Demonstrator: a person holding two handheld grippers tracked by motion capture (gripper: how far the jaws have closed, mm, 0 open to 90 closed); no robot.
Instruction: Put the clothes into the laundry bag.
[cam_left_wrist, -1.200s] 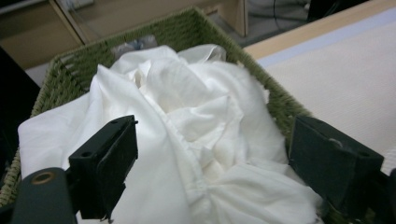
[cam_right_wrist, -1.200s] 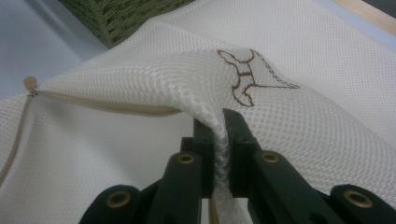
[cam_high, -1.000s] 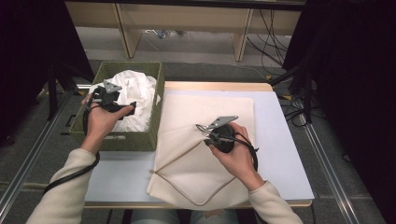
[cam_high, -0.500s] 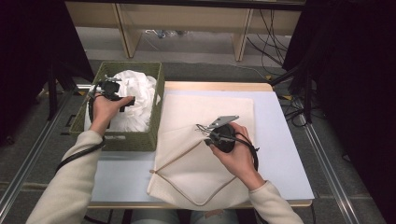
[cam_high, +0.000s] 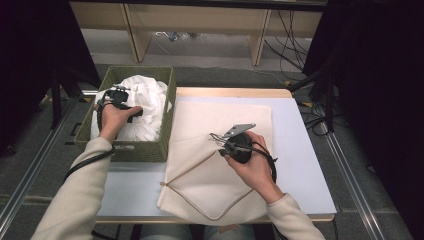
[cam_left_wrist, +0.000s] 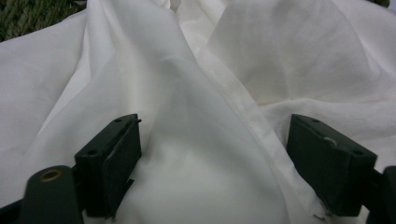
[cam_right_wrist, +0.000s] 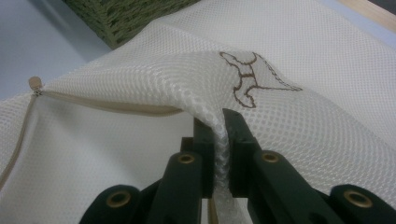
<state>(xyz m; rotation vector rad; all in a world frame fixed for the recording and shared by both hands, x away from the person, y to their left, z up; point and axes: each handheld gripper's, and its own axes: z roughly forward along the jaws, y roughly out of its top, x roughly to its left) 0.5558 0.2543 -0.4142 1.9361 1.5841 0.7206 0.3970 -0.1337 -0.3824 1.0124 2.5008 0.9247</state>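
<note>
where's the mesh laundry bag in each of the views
High view: the mesh laundry bag lies flat at the table's centre, its upper layer pinched by the right gripper.
Left gripper view: not in it; white cloth lies between the open jaws.
Right gripper view: it spans the picture, a fold clamped between the jaws.
Shared landmark: the green woven basket, at left in the high view and at top in the right gripper view.
</note>
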